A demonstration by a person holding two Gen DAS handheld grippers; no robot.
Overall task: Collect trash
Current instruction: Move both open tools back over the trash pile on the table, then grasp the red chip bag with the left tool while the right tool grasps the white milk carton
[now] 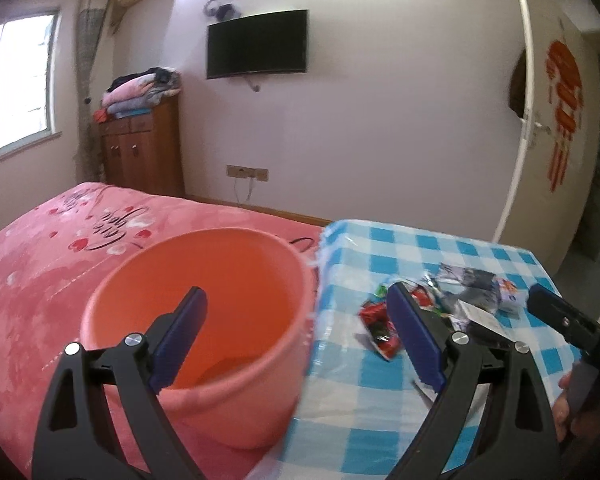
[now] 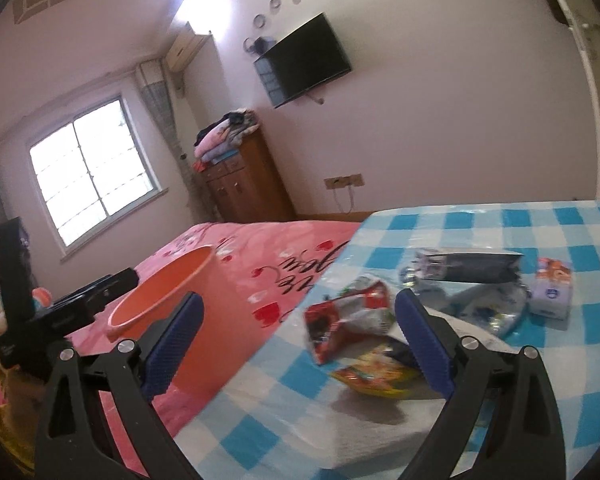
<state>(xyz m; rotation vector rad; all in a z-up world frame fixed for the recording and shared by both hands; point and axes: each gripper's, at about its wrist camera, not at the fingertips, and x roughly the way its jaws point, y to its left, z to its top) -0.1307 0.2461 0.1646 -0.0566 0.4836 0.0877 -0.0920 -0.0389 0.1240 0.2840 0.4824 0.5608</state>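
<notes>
An orange plastic bin (image 1: pixel 204 300) stands on the pink bed, beside the blue-checked table (image 1: pixel 380 408); it also shows in the right wrist view (image 2: pixel 160 292). My left gripper (image 1: pixel 296 336) is open and empty, spanning the bin's near rim. Trash lies on the table: a red snack wrapper (image 1: pixel 376 328) (image 2: pixel 340 320), a yellow wrapper (image 2: pixel 376 376), a dark packet (image 2: pixel 468 268), a blue-white packet (image 2: pixel 488 312) and a small tissue pack (image 2: pixel 550 292). My right gripper (image 2: pixel 300 340) is open and empty, just in front of the red wrapper. It shows at the right in the left wrist view (image 1: pixel 560 316).
The pink bedspread (image 1: pixel 40 272) fills the left. A wooden cabinet (image 1: pixel 144 148) with folded clothes, a wall TV (image 1: pixel 256 44) and a white door (image 1: pixel 524 112) stand behind. The table's near edge lies below the grippers.
</notes>
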